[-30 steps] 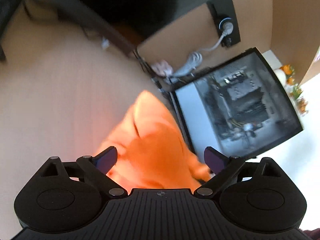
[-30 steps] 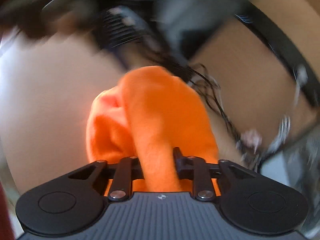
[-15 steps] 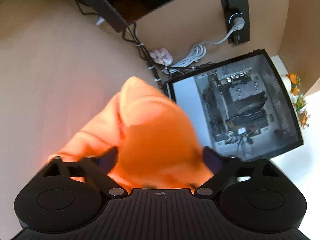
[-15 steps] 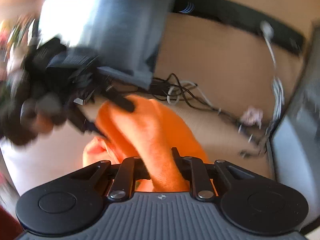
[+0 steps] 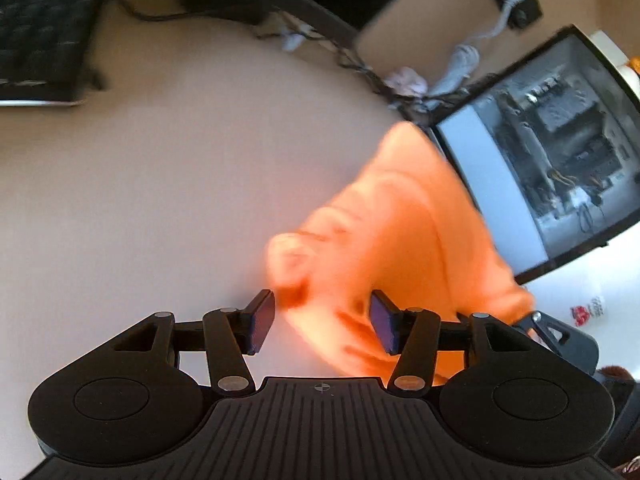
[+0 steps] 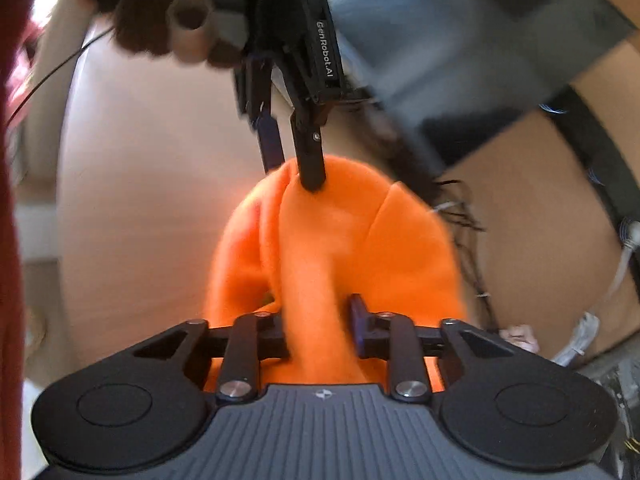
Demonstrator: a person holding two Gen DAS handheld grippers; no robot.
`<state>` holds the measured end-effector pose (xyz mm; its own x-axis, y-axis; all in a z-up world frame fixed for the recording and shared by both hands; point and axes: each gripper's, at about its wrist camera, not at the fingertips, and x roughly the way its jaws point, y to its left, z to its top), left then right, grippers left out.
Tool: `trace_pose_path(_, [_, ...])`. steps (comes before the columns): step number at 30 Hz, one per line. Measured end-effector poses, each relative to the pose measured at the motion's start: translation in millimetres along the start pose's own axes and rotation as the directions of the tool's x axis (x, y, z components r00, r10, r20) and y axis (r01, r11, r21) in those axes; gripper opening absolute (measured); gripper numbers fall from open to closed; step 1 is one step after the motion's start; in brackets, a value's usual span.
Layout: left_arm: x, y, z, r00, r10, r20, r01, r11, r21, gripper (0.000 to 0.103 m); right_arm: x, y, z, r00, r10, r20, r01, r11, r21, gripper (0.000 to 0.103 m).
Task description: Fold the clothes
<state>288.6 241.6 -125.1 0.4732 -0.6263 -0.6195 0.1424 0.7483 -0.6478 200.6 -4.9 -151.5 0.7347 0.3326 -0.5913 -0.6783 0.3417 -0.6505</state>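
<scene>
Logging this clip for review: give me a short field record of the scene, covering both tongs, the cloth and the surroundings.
garment: orange cloth, bunched, lifted over the desk
right tongs: shut on a fold of the cloth
left tongs: open, cloth edge between the fingers, not clamped
left tongs seen from right view: fingertips at the cloth's top edge
background: keyboard, open PC case, cables
image quality: motion blur in both views

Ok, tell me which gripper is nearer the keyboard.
Left. The left gripper hangs open at the orange garment, with the keyboard ahead across the desk. The right gripper shows no keyboard in its view.
</scene>
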Motion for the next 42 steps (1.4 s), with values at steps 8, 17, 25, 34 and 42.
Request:
trace_pose_path(8, [-38,-38,20,0.969,-0.188,0.158,0.184,0.982,0.04,0.076,11,4,9,0.998,-0.027,-0.062,0.026,0.999,-0.019,0.063])
trace_pose_path(17, [21,-51,12,0.984,-0.178,0.033,0.177,0.984,0.023,0.073,-24,-28,14,0.988,0.019,-0.154,0.018,0.972,0.236,0.078])
trace_pose_path(25, [7,-65,29,0.979,-0.196,0.056,0.192,0.978,0.08,0.08,-51,-67,33,0.972,-0.206,-0.11,0.205,0.978,-0.022,0.017])
trace_pose_path(34, [18,-34,2,0.998,-0.05,-0.024,0.051,0.998,0.049,0.073,-25,34,-8,0.994,-0.009,-0.105,-0.032,0.926,-0.377,0.017])
trace_pose_path(42, [-18,-59,14,0.978,-0.185,0.093,0.18,0.982,0.062,0.087,-15,23,5,0.992,0.043,-0.117,-0.062,0.984,-0.166,0.023])
